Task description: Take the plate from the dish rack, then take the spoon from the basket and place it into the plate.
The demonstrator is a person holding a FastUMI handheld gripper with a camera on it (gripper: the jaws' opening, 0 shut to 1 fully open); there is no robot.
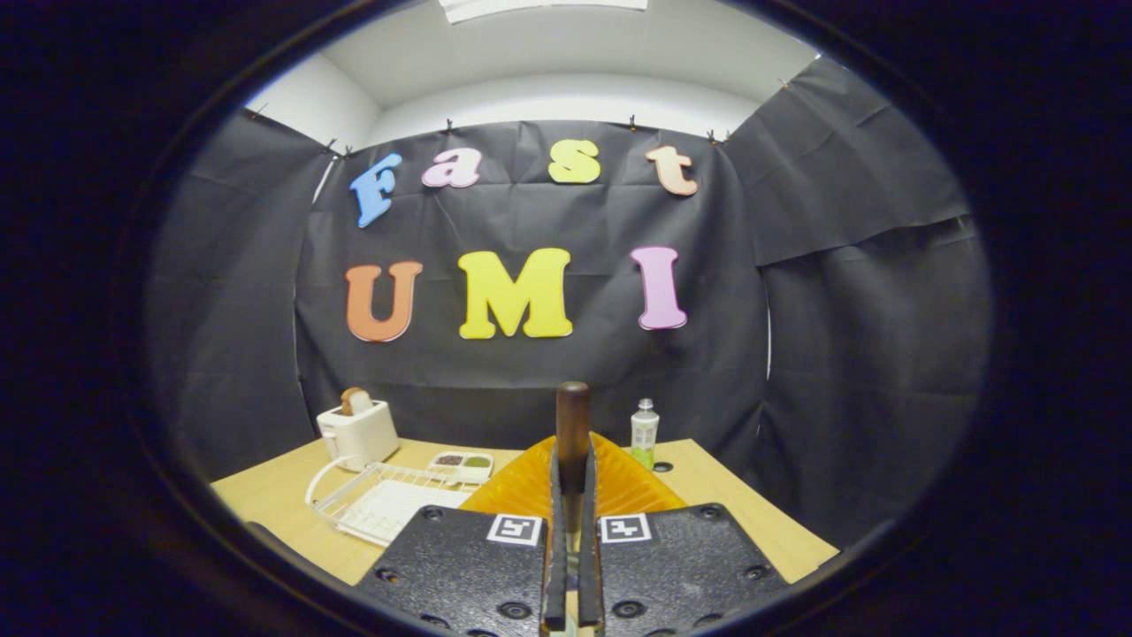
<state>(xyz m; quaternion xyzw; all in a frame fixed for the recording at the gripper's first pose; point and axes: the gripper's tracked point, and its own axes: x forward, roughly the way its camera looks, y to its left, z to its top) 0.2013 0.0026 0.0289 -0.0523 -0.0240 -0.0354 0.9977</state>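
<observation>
The spoon (572, 425) stood upright, its dark handle clamped between the fingers of the hand-held gripper (572, 566), lifted above the desk (265, 491), probably for carrying to the orange ribbed plate (619, 482) just beyond the fingers. The white wire dish rack (371, 504) lay near on the left, with a toaster (358, 432), a small two-part dish (462, 464) and a bottle (644, 433) farther back; nothing blocked the way.
</observation>
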